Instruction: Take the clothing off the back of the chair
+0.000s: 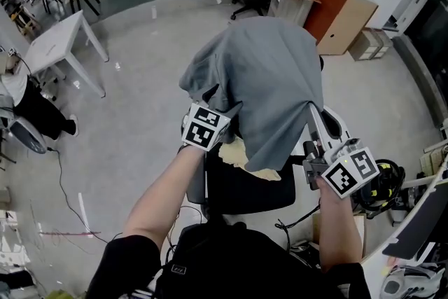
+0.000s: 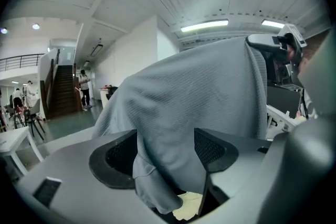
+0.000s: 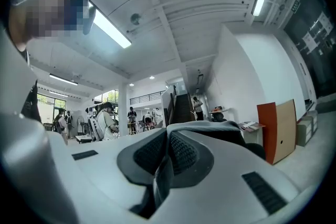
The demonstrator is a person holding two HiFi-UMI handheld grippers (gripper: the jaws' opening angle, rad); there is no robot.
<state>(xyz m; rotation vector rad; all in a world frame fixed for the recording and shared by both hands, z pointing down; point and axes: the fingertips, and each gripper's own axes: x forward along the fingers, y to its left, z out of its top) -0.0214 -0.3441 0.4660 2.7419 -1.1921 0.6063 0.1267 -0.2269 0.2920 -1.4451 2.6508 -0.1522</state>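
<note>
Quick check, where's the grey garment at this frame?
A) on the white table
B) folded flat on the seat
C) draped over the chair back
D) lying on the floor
C: the grey garment hangs over the back of the chair, with the right tool closed on a thin fold of its edge.

Both your forearms reach forward, left gripper [image 2: 165,147] jaws apart around the grey garment [image 1: 273,80], right gripper [image 3: 167,150] jaws closed, pinching its fold.
</note>
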